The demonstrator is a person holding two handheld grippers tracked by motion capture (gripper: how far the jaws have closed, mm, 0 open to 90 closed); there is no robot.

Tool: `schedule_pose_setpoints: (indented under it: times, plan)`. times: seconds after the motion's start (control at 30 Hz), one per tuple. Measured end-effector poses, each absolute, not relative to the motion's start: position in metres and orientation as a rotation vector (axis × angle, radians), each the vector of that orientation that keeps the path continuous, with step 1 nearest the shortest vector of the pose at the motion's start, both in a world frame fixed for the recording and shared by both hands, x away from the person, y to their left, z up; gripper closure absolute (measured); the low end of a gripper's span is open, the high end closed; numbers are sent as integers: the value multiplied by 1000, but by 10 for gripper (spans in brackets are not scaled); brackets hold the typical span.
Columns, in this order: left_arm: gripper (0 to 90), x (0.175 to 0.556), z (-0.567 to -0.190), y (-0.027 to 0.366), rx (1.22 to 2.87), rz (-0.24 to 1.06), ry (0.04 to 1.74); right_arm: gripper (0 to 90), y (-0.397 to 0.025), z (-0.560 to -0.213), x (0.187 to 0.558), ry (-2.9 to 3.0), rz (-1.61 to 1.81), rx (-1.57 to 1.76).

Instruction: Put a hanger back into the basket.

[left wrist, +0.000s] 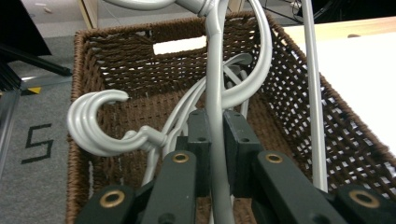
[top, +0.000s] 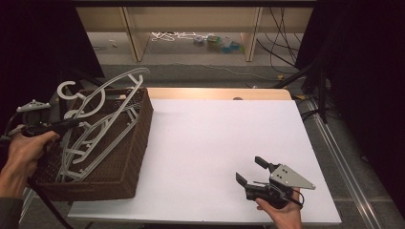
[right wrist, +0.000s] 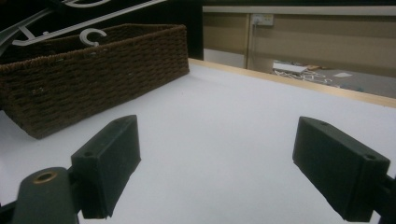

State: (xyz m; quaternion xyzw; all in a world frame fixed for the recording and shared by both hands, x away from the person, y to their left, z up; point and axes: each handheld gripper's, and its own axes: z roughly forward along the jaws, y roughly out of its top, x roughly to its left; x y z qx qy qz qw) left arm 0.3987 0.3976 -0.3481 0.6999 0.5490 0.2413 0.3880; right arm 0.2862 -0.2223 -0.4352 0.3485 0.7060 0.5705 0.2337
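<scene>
Left gripper point(left wrist: 212, 140) clamped on a grey hanger point(left wrist: 215, 84) over the left basket point(top: 119, 162), right gripper point(top: 252, 171) jaws apart, near right on the white table point(top: 215, 133).

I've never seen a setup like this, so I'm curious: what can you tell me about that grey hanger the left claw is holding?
The hanger is light grey and looks like smooth plastic, with a curved hook and thin arms. The left claw is shut on its stem, holding it tilted with the upper part sticking out above the basket. The basket is brown wicker and sits at the left of the white table. Other hangers of the same kind lie jumbled in the basket beneath it, and it looks tangled with them.
</scene>
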Motion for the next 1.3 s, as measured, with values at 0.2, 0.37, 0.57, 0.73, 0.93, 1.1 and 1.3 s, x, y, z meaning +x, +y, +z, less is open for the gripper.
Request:
schedule_pose_setpoints:
  times: [0.2, 0.37, 0.57, 0.73, 0.93, 1.1, 1.3]
  plan:
    - [819, 399, -354, 405, 1768, 631, 1416, 159, -223, -435, 286, 1947, 1563, 963]
    - [819, 396, -359, 411, 1771, 632, 1420, 159, -223, -435, 286, 1947, 1563, 963]
    - [819, 390, -364, 416, 1777, 639, 1403, 159, -223, -435, 286, 1947, 1562, 964]
    - [819, 385, -369, 421, 1792, 626, 1401, 159, -223, -434, 286, 1956, 1552, 968]
    - [819, 382, -374, 424, 1806, 624, 1390, 159, -222, -436, 287, 1940, 1567, 965]
    - [819, 380, -378, 428, 1805, 618, 1381, 159, -222, -436, 287, 1940, 1566, 966]
    - [820, 378, -380, 429, 1821, 616, 1370, 159, -222, -436, 287, 1942, 1561, 963]
